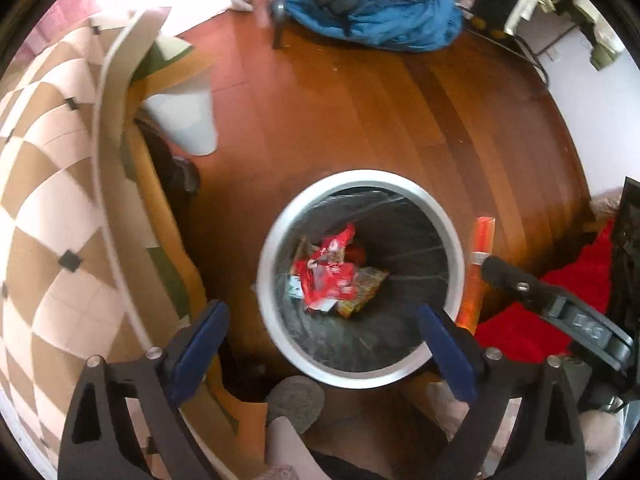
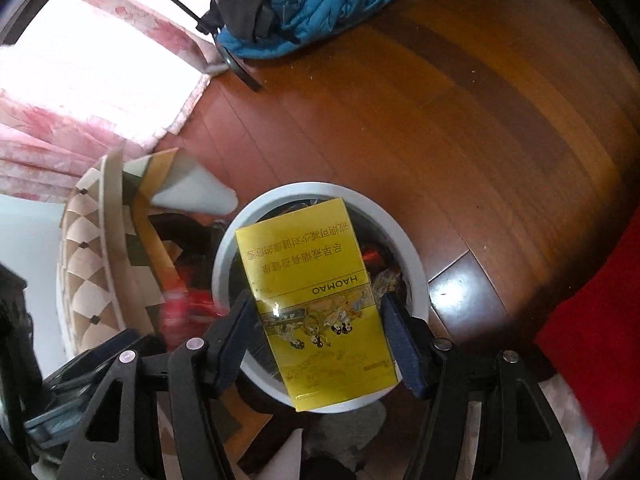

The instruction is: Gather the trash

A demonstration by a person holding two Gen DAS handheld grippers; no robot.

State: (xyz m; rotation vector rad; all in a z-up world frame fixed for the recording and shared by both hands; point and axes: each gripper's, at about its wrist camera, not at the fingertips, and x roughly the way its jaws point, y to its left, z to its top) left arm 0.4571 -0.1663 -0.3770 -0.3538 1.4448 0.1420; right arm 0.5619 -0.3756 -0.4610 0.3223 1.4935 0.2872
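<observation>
A round bin [image 1: 360,176] with a pale rim and black liner stands on the wooden floor, with red snack wrappers [image 1: 328,268] lying inside. My left gripper [image 1: 322,344] hangs open straight above it, nothing between its blue pads. In the right wrist view a yellow HAOMAO box [image 2: 312,280] sits between the pads of my right gripper [image 2: 320,340], over the bin [image 2: 416,280]. A thin gap shows on each side of the box, so the pads do not press it. The left wrist view shows the same box [image 1: 478,264] edge-on by the bin's right rim.
A checkered brown-and-cream table [image 1: 48,200] curves along the left. A blue jacket pile [image 1: 380,24] lies at the far side of the floor. A red cloth [image 1: 520,332] lies right of the bin, and a grey slipper [image 1: 296,400] sits near its front rim.
</observation>
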